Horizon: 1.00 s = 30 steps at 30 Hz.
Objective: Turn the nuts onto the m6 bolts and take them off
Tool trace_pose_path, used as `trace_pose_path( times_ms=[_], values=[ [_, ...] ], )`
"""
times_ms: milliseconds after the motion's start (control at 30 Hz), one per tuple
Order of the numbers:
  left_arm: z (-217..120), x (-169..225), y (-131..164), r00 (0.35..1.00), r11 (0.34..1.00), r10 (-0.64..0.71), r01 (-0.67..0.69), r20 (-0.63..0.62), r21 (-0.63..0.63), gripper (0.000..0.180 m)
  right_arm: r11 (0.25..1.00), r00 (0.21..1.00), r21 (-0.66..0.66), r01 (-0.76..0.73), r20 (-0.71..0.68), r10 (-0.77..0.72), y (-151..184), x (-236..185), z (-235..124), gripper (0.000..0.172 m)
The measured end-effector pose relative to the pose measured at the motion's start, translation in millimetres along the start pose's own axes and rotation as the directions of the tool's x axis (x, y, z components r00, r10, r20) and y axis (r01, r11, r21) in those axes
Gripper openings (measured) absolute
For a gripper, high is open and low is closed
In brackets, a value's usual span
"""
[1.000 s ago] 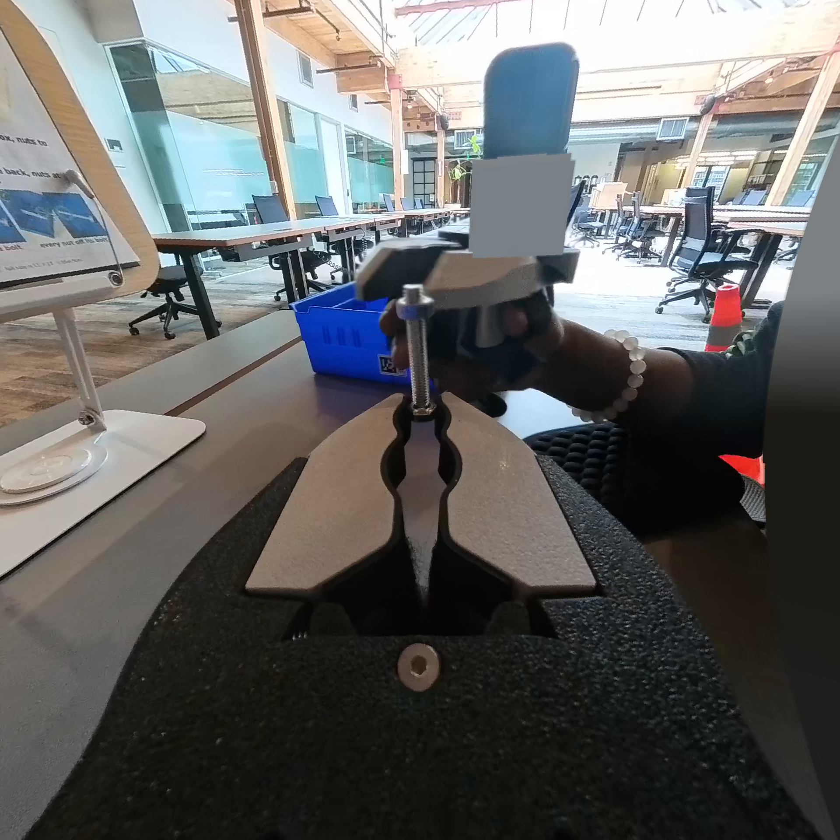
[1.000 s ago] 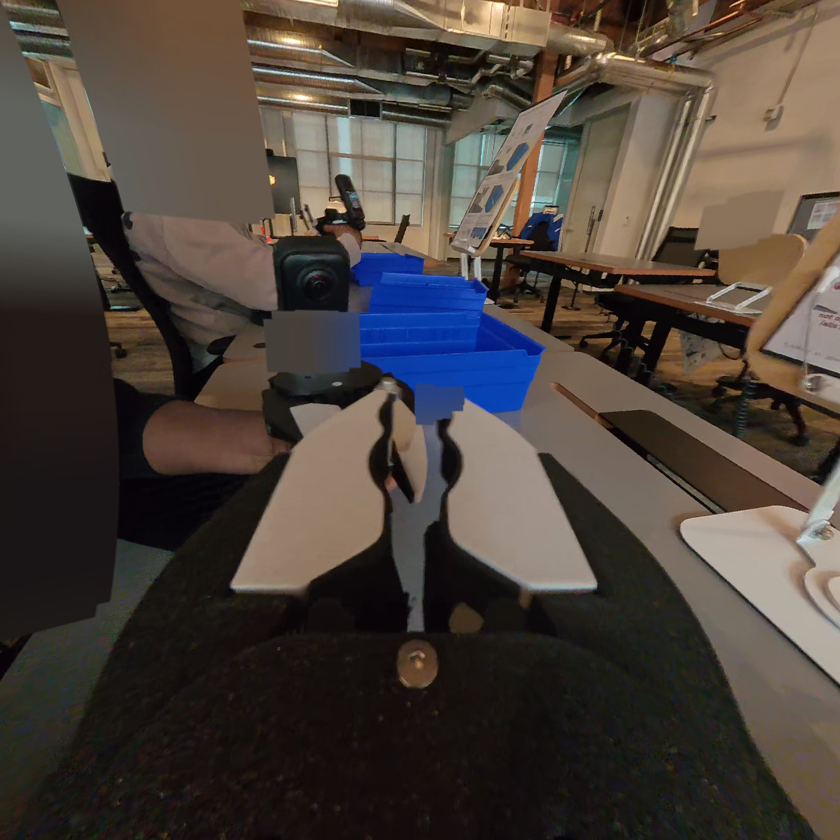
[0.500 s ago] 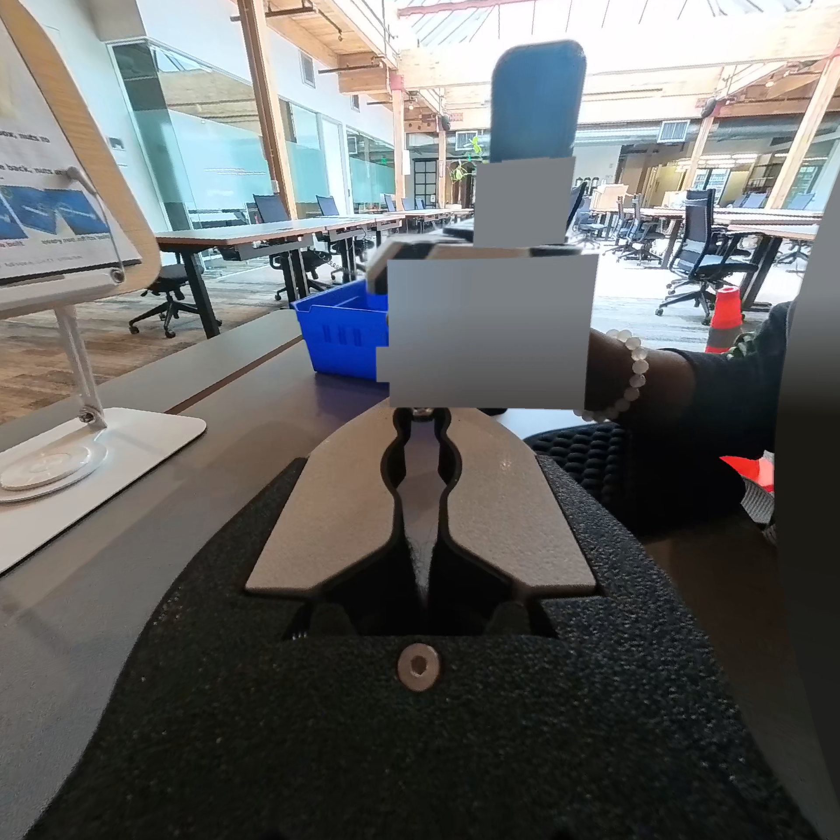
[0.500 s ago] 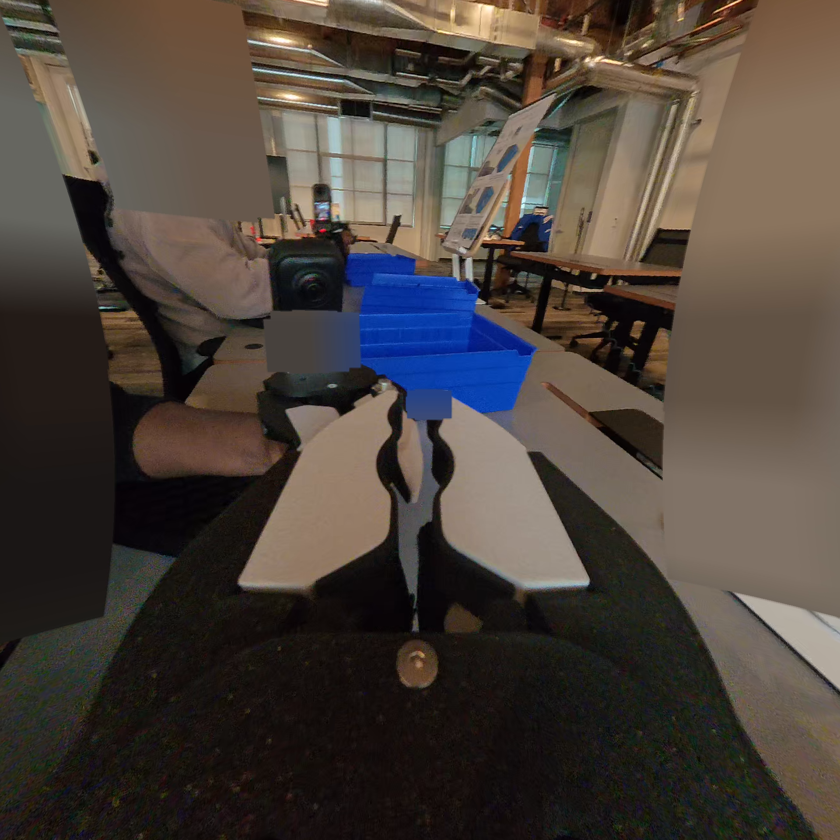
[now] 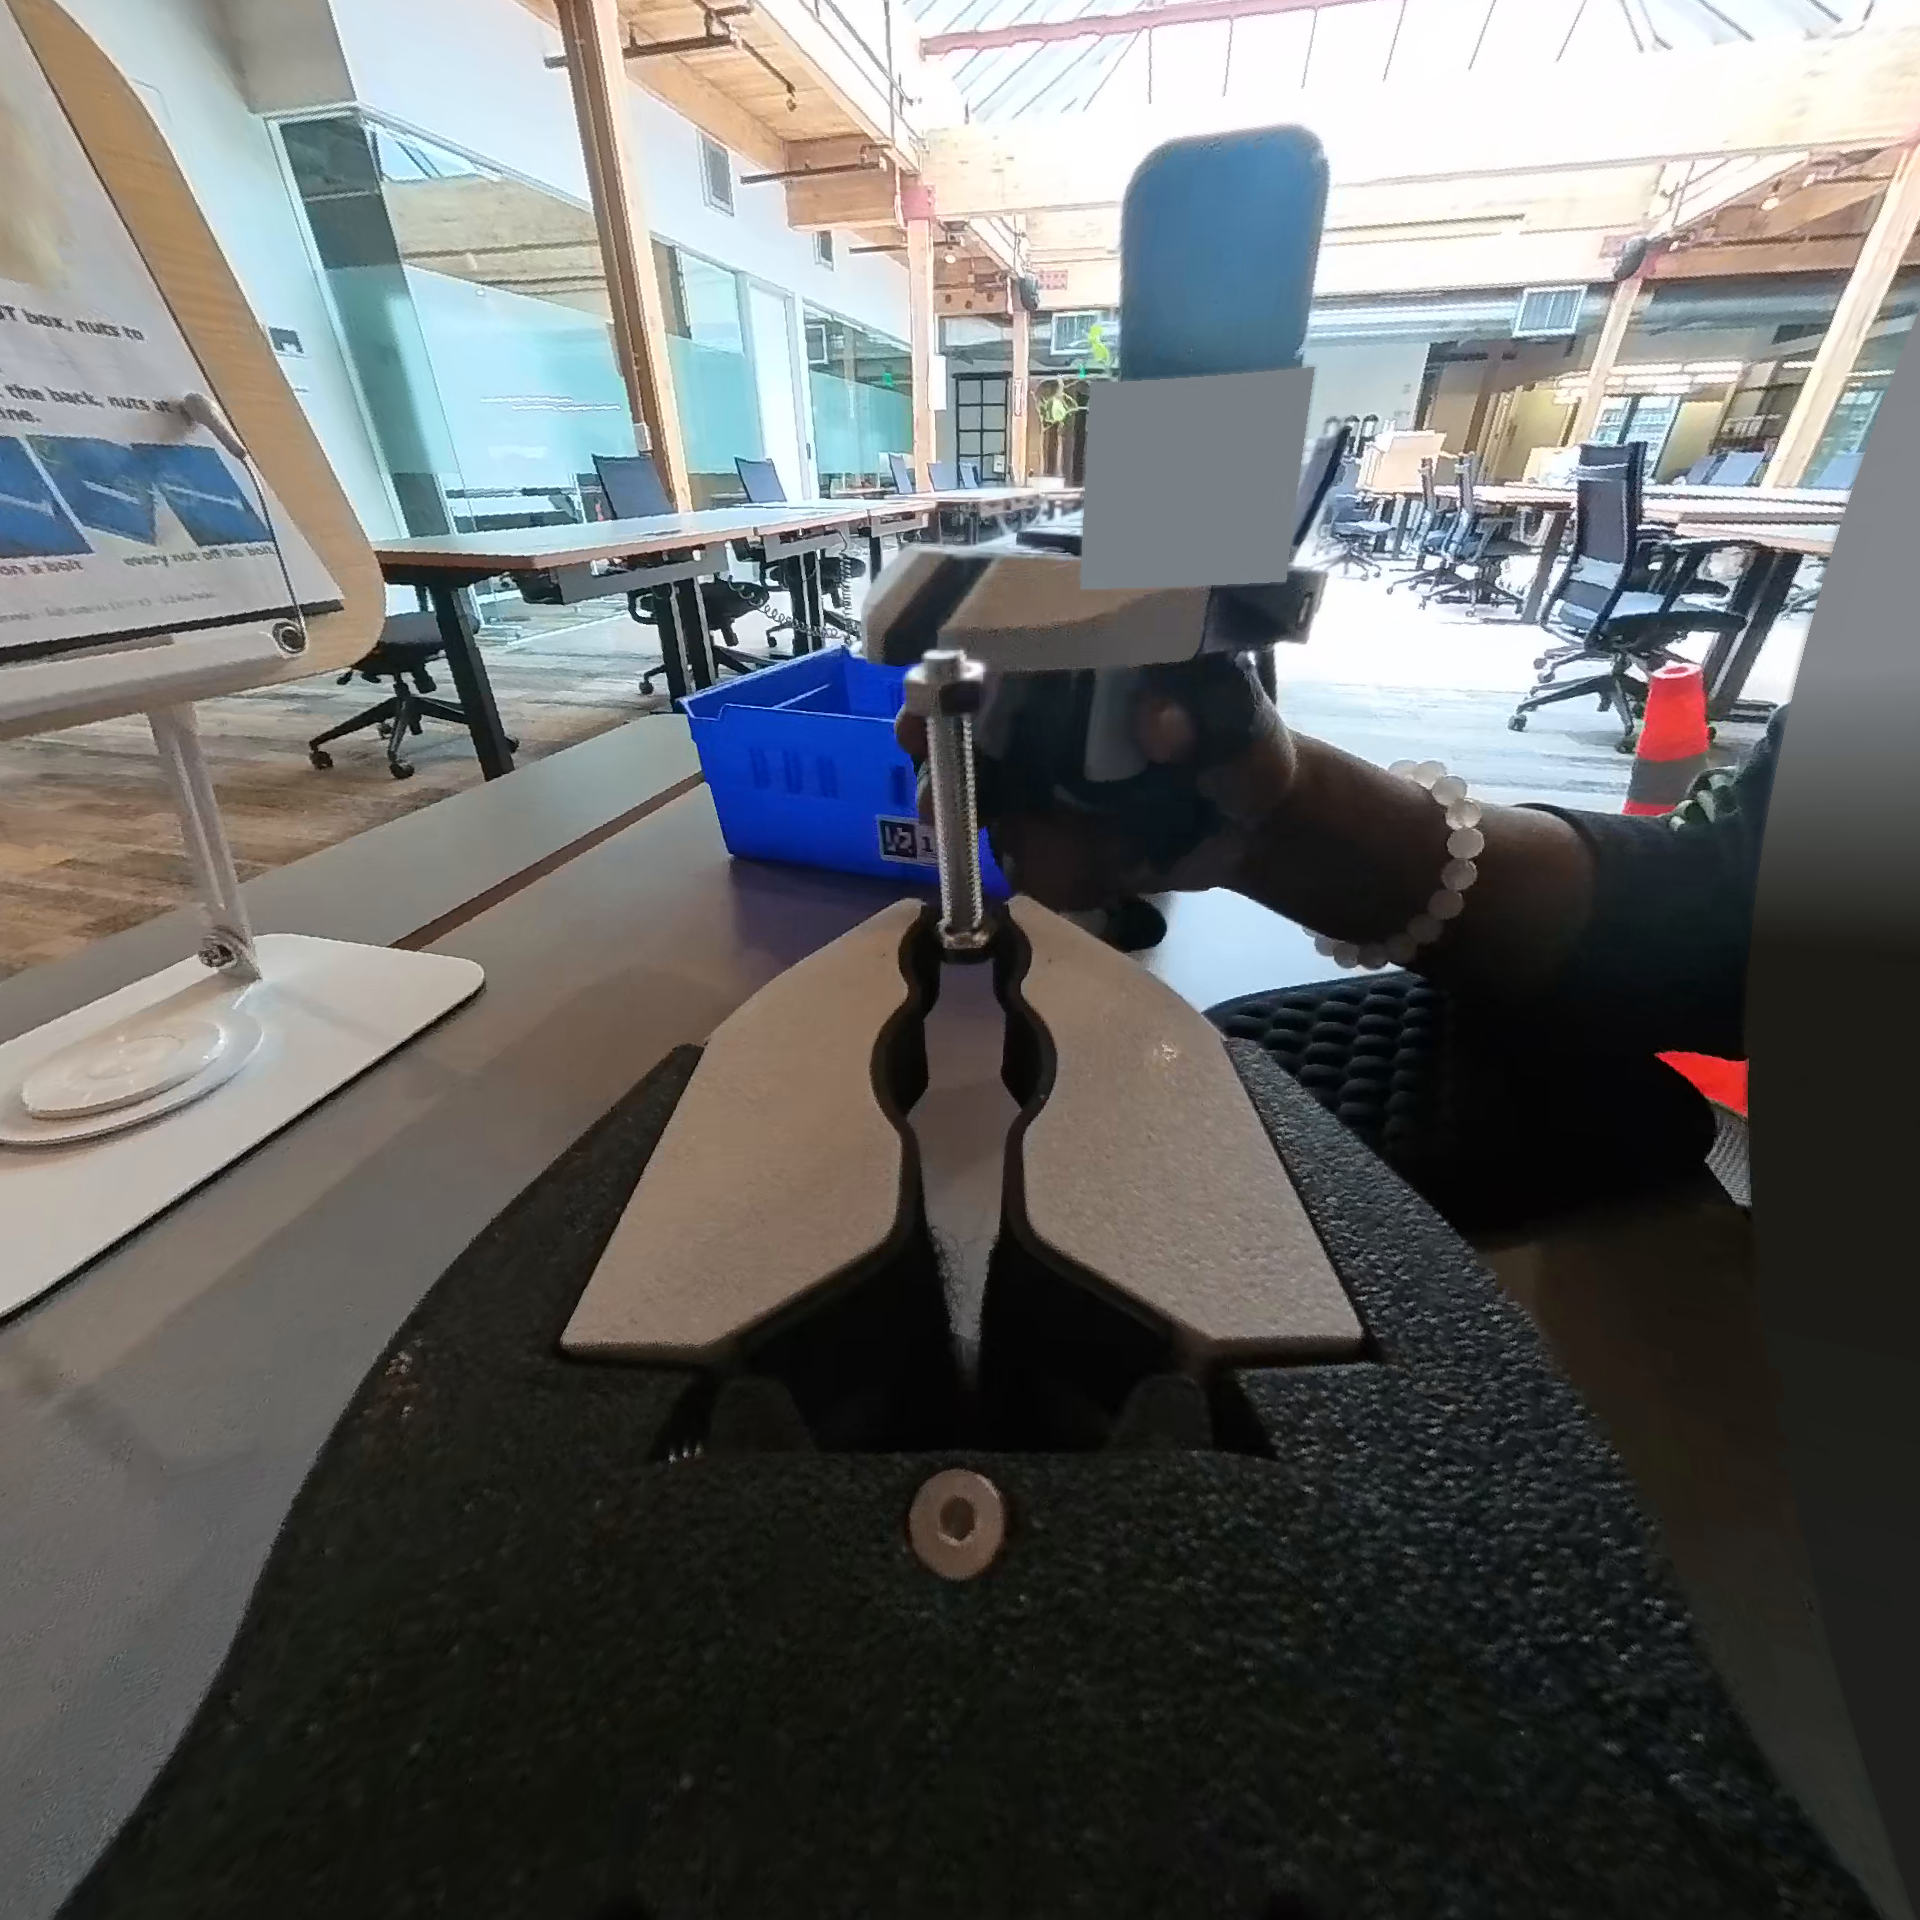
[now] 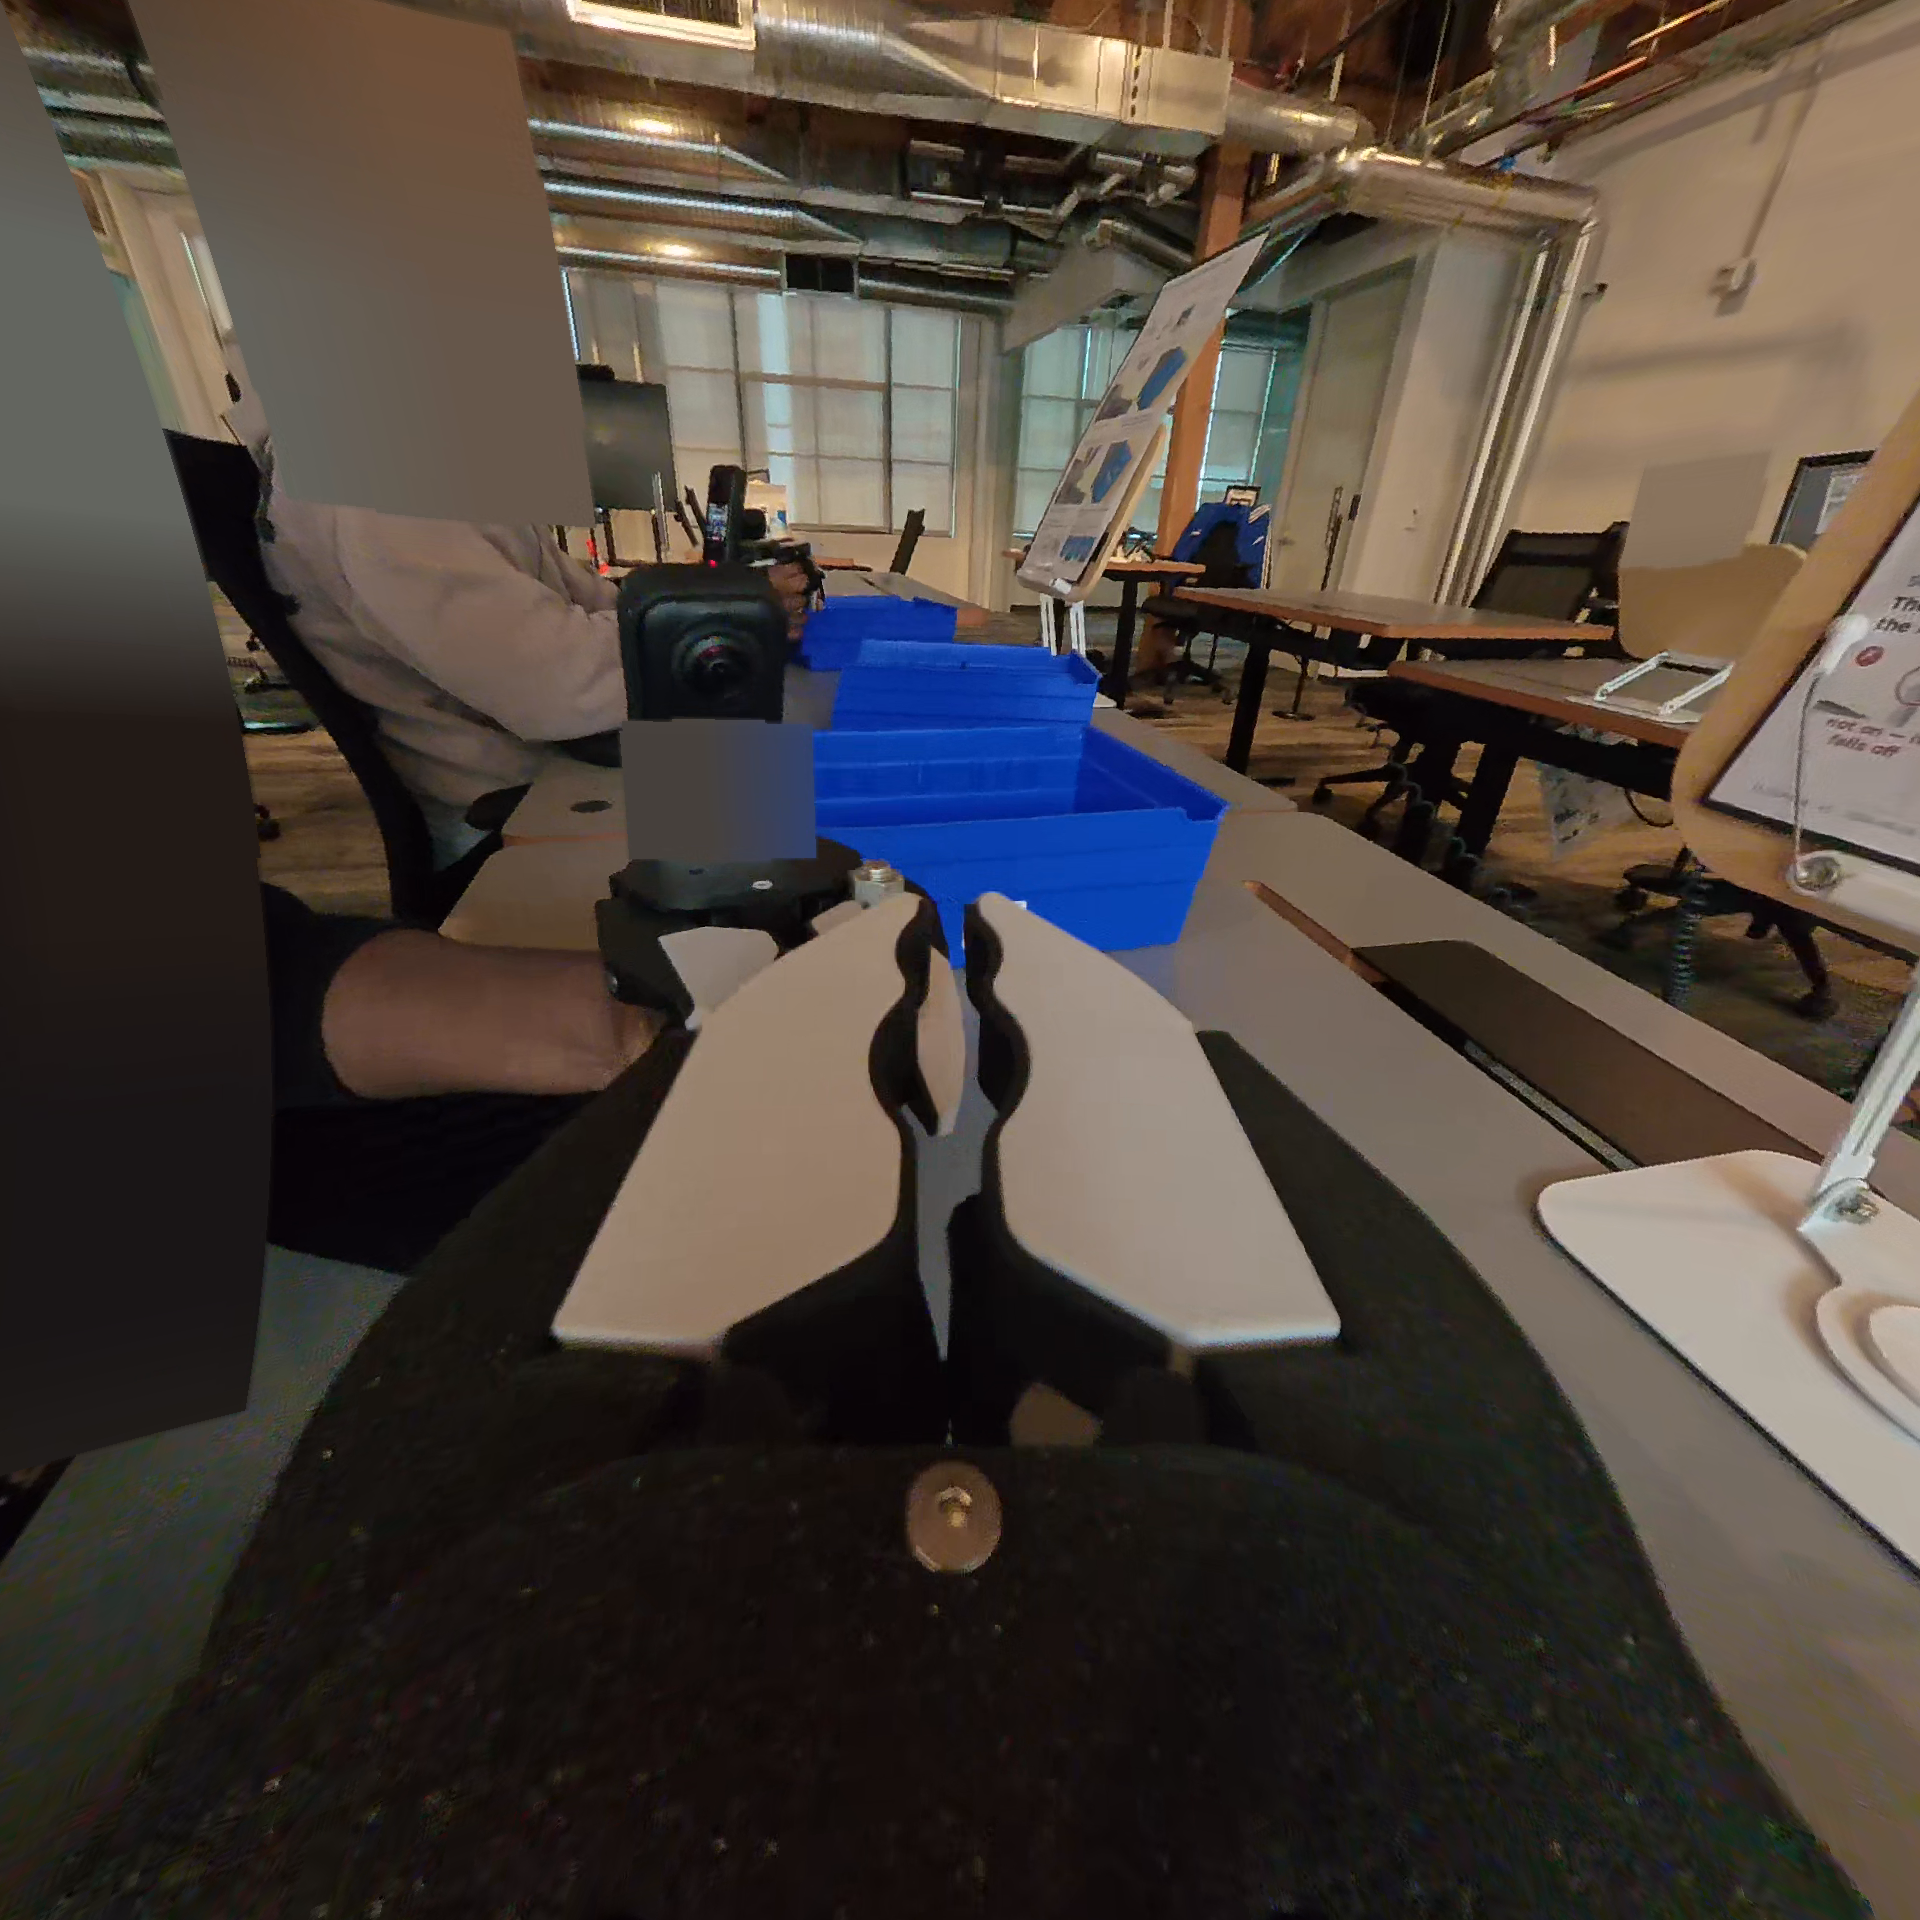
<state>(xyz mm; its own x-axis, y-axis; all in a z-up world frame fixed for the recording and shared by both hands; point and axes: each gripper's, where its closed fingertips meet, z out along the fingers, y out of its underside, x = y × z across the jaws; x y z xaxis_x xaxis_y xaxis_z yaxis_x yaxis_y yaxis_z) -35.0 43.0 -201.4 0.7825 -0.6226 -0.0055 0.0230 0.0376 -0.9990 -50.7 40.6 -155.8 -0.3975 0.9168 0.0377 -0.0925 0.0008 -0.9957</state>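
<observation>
At the tips of my left gripper (image 5: 962, 928) I am holding a threaded steel bolt (image 5: 954, 810) upright, its head down between the two grey fingers (image 5: 1060, 966), which are pressing against it from both sides. A nut (image 5: 943, 673) is sitting at the very top of the bolt's thread. My right gripper (image 5: 940, 608) is hovering level just above and behind that nut, my hand (image 5: 1174, 800) wrapped around its grip below. From its own camera, my right gripper's (image 6: 954, 914) fingers are standing almost together with only a thin slit between them, and the nut (image 6: 878, 883) is showing just left of the left fingertip, outside the slit; nothing is sitting between these fingers. A blue bin (image 6: 1039, 842) is resting on the grey table (image 6: 1351, 1039) right beyond the grippers, with more blue bins stacked behind it. A white stand (image 5: 208, 987) carrying an instruction board is standing on the table to the side.
</observation>
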Motion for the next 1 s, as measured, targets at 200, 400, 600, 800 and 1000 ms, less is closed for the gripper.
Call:
trace_pose_path(
  times_ms=[200,400,600,800,1000],
  values=[
    [2.3,2.5,3.2,1.0,1.0,0.007,-0.007,-0.008,-0.015,0.009,1.0,0.999,-0.027,0.005,0.036,-0.004,4.8,-11.3,8.7,0.031],
    [0.0,0.2,-0.7,1.0,1.0,0.004,-0.004,0.002,0.002,0.009,1.0,1.0,0.007,0.007,-0.007,-0.007,-1.7,0.8,-0.8,0.005],
    [1.8,2.0,2.3,1.0,1.0,0.009,-0.009,-0.003,-0.012,0.009,1.0,1.0,-0.022,0.003,0.031,-0.003,3.7,-10.3,8.2,0.032],
    [2.0,2.2,2.1,1.0,1.0,0.008,-0.008,-0.004,-0.011,0.009,1.0,1.0,-0.015,-0.004,0.02,0.004,3.1,-8.8,8.3,0.03],
    [1.5,1.4,1.5,1.0,1.0,0.006,-0.006,-0.001,-0.007,0.009,1.0,1.0,0.012,0.009,0.005,-0.009,-3.7,-3.6,0.8,0.004]
  ],
)
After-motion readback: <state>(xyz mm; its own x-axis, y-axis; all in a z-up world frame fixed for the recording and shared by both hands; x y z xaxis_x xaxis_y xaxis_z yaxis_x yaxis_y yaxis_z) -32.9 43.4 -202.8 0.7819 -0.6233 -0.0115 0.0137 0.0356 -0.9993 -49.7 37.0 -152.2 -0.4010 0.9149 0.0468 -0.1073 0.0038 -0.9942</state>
